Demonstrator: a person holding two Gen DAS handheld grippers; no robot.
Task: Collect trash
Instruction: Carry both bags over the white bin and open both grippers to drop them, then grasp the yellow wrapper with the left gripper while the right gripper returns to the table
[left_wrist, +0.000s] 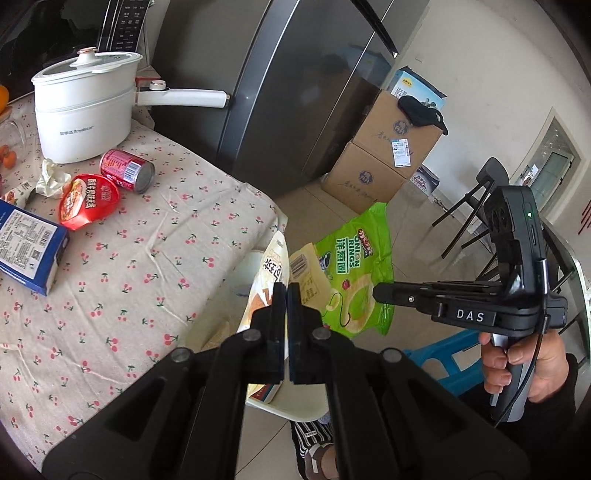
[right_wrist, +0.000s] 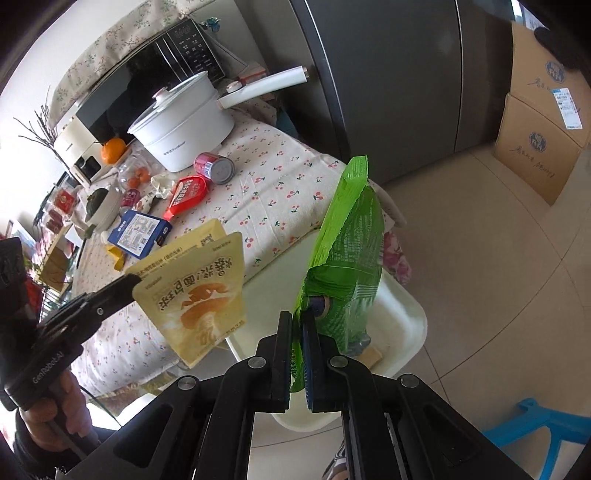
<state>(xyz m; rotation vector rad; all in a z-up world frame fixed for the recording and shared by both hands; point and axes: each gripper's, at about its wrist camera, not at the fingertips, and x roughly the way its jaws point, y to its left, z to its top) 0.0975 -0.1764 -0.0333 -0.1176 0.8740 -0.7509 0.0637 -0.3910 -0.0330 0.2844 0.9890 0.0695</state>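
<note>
Beyond the worktop's (left_wrist: 155, 258) near corner, over a cream plastic stool (right_wrist: 399, 332), both claws hold snack wrappers. The left claw (left_wrist: 287, 291) is clamped on a yellow bread-snack pouch (right_wrist: 199, 295), and the right claw (right_wrist: 296, 321) is pinched on a green onion-rings bag (right_wrist: 347, 258) at about 3 o'clock of the pouch. More trash lies on the cherry-print cloth at 10 o'clock: a red can (left_wrist: 127, 170) on its side, a red lid (left_wrist: 88, 201), a crumpled tissue (left_wrist: 51, 179) and a blue carton (left_wrist: 27, 247), near a white electric pot (left_wrist: 85, 110).
</note>
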